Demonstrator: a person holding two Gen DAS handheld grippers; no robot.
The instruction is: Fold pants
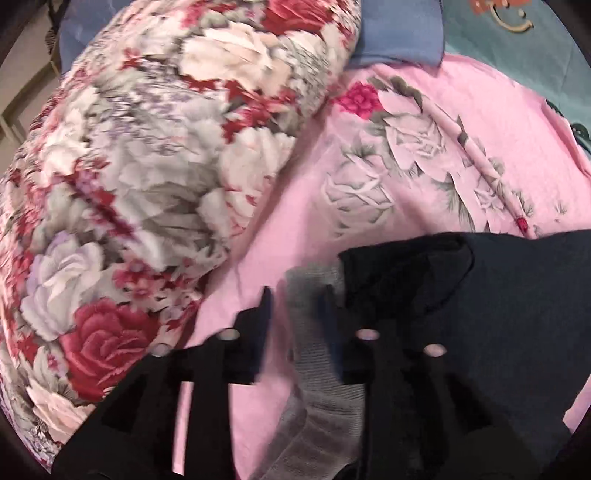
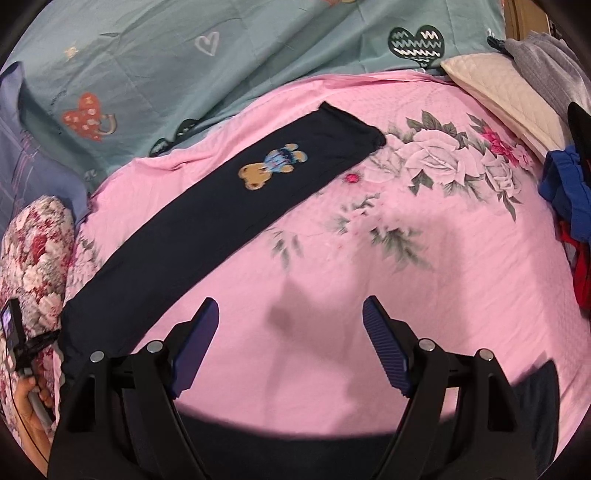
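Pants (image 2: 207, 206) are dark navy with a bear patch (image 2: 271, 168) on the leg, lying flat and stretched diagonally across the pink floral bedspread (image 2: 369, 258) on the bed; leg hem sits toward the teal heart-print sheet (image 2: 147, 55), the other end runs down to the near left. Left tongs (image 1: 295, 306) are at that near end: the grey ribbed waistband (image 1: 314, 295) lies in the gap between the two fingers, navy fabric bunched just to its right. Fingers look part-way apart, picture is motion-blurred, and the pads don't appear to press on the band, so not clamped as far as I can see. Right tongs (image 2: 291, 325) are wide apart, nothing between them, poised above bare pink bedspread, beside the pants leg and clear of it; their shadow falls on the cloth just ahead. A dark strip of fabric shows at the bottom edge of the right wrist view, can't tell what it belongs to. Rolled red-and-white floral quilt (image 1: 147, 166) sits to the left of the pants, touching the bedspread. Blue pillow (image 1: 399, 33) at the far edge. On the right side of the bed: cream quilted pad (image 2: 506, 96), a pile of blue and red clothes (image 2: 569, 206). A person's hand (image 2: 29, 402) shows at lower left of the right wrist view, gripping the left tool's handle.
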